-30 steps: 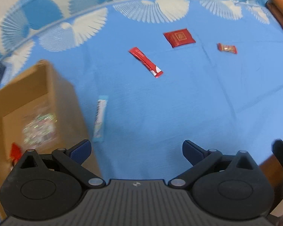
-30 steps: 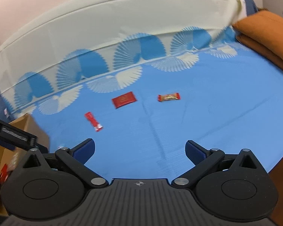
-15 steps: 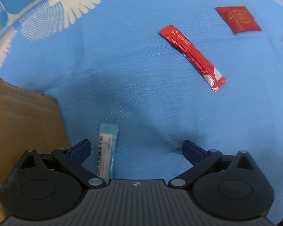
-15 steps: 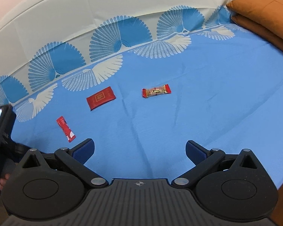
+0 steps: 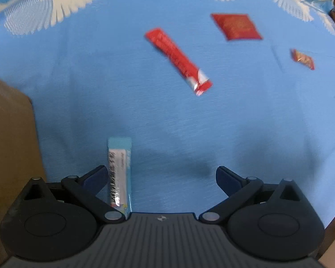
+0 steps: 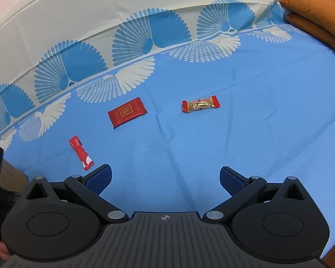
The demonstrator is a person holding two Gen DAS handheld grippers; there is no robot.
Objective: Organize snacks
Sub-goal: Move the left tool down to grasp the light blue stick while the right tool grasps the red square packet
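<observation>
My left gripper (image 5: 162, 178) is open, low over the blue cloth. A light-blue and white stick pack (image 5: 120, 172) lies between its fingers, close to the left finger (image 5: 96, 176). A long red stick pack (image 5: 177, 60), a flat red packet (image 5: 236, 26) and a small red-ended candy (image 5: 302, 58) lie farther off. My right gripper (image 6: 165, 178) is open and empty above the cloth. Ahead of it lie the red stick pack (image 6: 80, 149), the red packet (image 6: 127, 112) and the candy (image 6: 200, 105).
A brown cardboard box (image 5: 11, 138) stands at the left, its corner also in the right wrist view (image 6: 12, 175). An orange cushion (image 6: 319, 11) lies at the far right. The cloth's white and blue fan-pattern border (image 6: 145, 38) runs along the back.
My left gripper has come down and forward over the light-blue stick pack, which now lies between its open fingers. My right gripper has shifted a little closer to the red snacks.
</observation>
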